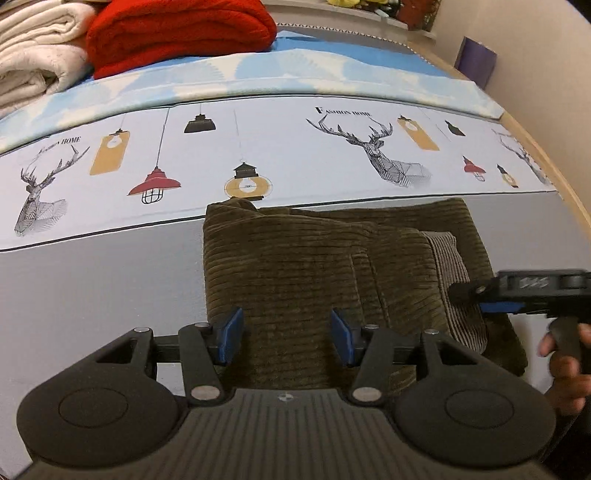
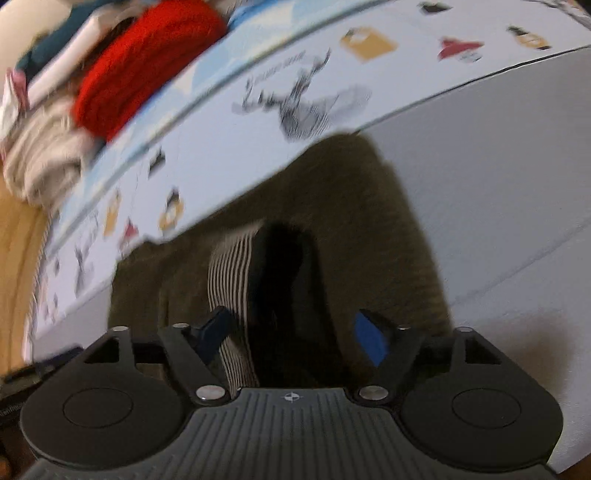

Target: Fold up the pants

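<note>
Pants point(image 1: 325, 266), olive-brown corduroy, lie folded in a thick stack on the grey part of the worktop point(image 1: 103, 295), far edge touching the printed cloth point(image 1: 280, 147) w/ deer heads and hanging lamps. In the left wrist view the stack fills centre frame, running from about 12 o'clock of the left hand-held gripper point(image 1: 287, 334) out toward 3 o'clock. A striped lining point(image 1: 448, 266) shows at the stack's right side where a layer is turned back.

Left hand-held gripper hangs over the near edge of the stack, blue pads point(image 1: 233, 332) apart, roughly half open, nothing pinched; corduroy shows in the gap but the pads don't press on it.

Right hand-held gripper point(image 2: 293, 338) is wide open, also empty. Its view is motion-blurred; below it the striped lining point(image 2: 231, 280) and a dark opening of the garment sit between the pads, cloth not gripped. In the left view this same tool enters at 3 o'clock, a person's hand point(image 1: 565, 354) on its handle, tip just over the lining.

Far side, at 11 o'clock in the left view: a red folded blanket point(image 1: 181, 33) and cream towels point(image 1: 37, 48) on a blue-and-white cloth point(image 1: 332, 66). Purple item point(image 1: 474, 61) at 1 o'clock by the wall.
</note>
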`<state>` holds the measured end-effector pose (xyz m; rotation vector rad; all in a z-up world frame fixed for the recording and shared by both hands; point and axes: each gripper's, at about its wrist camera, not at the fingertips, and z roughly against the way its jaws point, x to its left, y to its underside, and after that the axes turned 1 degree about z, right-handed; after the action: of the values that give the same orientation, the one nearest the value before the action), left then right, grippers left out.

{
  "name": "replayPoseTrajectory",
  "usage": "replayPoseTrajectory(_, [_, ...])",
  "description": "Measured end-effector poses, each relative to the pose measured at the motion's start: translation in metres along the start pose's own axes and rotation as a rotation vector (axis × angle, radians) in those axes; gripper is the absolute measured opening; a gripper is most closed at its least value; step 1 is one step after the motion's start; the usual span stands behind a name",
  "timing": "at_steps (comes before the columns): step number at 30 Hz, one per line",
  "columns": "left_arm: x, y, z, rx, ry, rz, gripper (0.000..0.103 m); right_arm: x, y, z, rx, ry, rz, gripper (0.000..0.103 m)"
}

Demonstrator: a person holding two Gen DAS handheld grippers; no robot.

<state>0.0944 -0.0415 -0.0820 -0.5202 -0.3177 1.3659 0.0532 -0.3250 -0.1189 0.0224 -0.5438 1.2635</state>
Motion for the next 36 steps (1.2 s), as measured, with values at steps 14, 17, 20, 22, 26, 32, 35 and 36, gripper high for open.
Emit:
replayPoseTrajectory(14, [0.005,0.005,0.017,-0.026,0.000,0.015,0.057,0.035,0.008,-0.006,-0.061,0.010,0.156,0.039])
replayPoseTrajectory(17, [0.010,0.003,0.022,-0.043,-0.007,0.043,0.057,0.041,0.009,0.018,-0.158,-0.047,0.208,0.027])
replayPoseTrajectory(20, [0.016,0.000,0.028,-0.068,-0.004,0.087,0.057,0.046,0.009,0.062,-0.312,-0.109,0.253,0.025])
replayPoseTrajectory(22, [0.018,-0.001,0.031,-0.084,0.006,0.098,0.057,0.035,0.006,0.090,-0.383,-0.097,0.229,0.025])
replayPoseTrajectory(26, [0.015,-0.002,0.029,-0.070,0.038,0.078,0.057,-0.002,-0.002,0.079,-0.287,0.153,0.138,0.026])
replayPoseTrajectory(32, [-0.001,0.006,0.021,-0.018,0.096,0.007,0.057,-0.015,-0.003,0.079,-0.295,0.155,0.130,0.032])
replayPoseTrajectory(35, [-0.008,0.019,0.011,0.060,0.124,-0.069,0.050,-0.023,-0.003,0.075,-0.250,0.124,0.127,0.041])
replayPoseTrajectory(36, [-0.011,0.029,0.001,0.125,0.100,-0.112,0.043,-0.023,-0.003,0.064,-0.179,0.135,0.141,0.043])
